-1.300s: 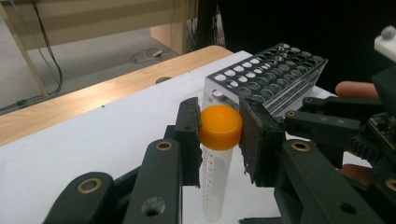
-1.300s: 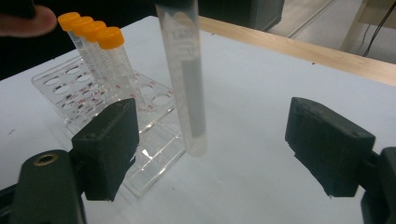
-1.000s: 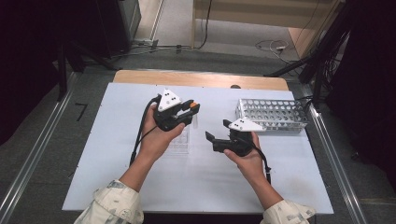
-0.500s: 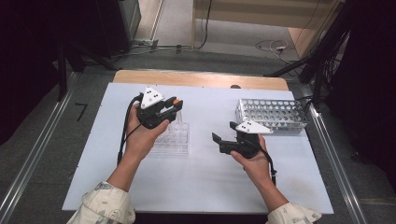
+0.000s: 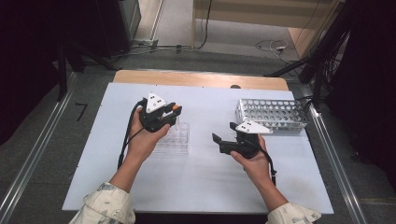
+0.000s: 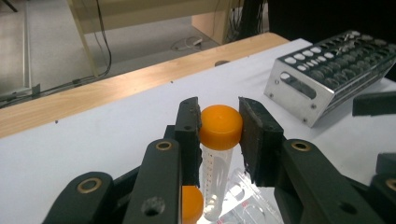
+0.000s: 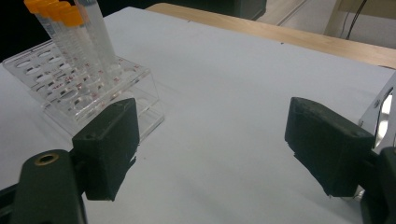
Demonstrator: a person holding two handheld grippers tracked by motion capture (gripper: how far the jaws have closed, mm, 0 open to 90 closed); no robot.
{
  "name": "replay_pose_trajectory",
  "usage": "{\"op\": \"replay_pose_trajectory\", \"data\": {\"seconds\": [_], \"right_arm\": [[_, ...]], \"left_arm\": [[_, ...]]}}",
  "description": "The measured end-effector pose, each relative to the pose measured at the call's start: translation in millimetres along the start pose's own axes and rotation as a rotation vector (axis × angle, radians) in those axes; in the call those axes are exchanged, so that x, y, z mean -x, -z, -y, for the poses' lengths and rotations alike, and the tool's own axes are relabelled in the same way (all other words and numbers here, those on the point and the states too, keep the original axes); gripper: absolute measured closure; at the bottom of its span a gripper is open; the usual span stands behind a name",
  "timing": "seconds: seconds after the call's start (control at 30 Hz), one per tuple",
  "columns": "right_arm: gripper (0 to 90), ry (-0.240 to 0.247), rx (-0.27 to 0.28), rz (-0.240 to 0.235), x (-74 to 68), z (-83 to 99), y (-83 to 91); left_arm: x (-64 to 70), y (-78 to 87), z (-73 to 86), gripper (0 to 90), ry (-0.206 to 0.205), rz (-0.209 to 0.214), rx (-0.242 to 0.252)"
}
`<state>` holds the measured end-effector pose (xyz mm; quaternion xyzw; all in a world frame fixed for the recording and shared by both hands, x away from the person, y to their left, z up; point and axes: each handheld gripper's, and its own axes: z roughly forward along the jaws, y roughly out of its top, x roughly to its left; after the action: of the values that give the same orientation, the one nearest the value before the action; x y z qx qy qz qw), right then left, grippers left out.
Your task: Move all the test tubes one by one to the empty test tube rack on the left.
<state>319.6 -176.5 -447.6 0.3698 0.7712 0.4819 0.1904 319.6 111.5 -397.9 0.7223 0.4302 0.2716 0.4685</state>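
Left gripper view: jaws pinch orange cap [image 6: 221, 126].

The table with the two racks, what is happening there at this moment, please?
A person holds a gripper in each hand. The left gripper is closed on the orange cap of a clear tube, just above the clear plastic rack; I cannot tell whether the tube's foot sits in the rack. The right gripper is open and holds nothing, above the white table. The metal rack stands at the right.

r gripper [image 7: 212, 154] fingers wide apart, tube rack [image 7: 88, 88] at left.
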Motion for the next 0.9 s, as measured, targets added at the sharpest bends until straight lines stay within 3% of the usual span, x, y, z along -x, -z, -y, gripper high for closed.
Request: {"op": "replay_pose_trajectory", "data": {"seconds": [0.2, 0.53, 0.67, 0.9], "right_arm": [[16.3, 0.003, -0.002, -0.001, -0.5, 0.3, -0.2], [16.4, 0.004, -0.002, -0.002, -0.4, 0.5, -0.1], [16.4, 0.005, -0.002, -0.001, -0.3, 0.5, -0.3], [16.4, -0.002, -0.004, 0.001, -0.6, 0.9, -0.4]], "left_arm": [[4.1, -7.4, 10.6, 70.6, -0.031, -0.013, -0.037], [3.2, -9.8, 15.8, 66.8, -0.019, -0.008, -0.047], [3.0, -8.7, 14.9, 55.3, 0.003, 0.010, -0.028], [0.8, 1.5, 9.7, 33.6, 0.087, 0.065, 0.042]]}}
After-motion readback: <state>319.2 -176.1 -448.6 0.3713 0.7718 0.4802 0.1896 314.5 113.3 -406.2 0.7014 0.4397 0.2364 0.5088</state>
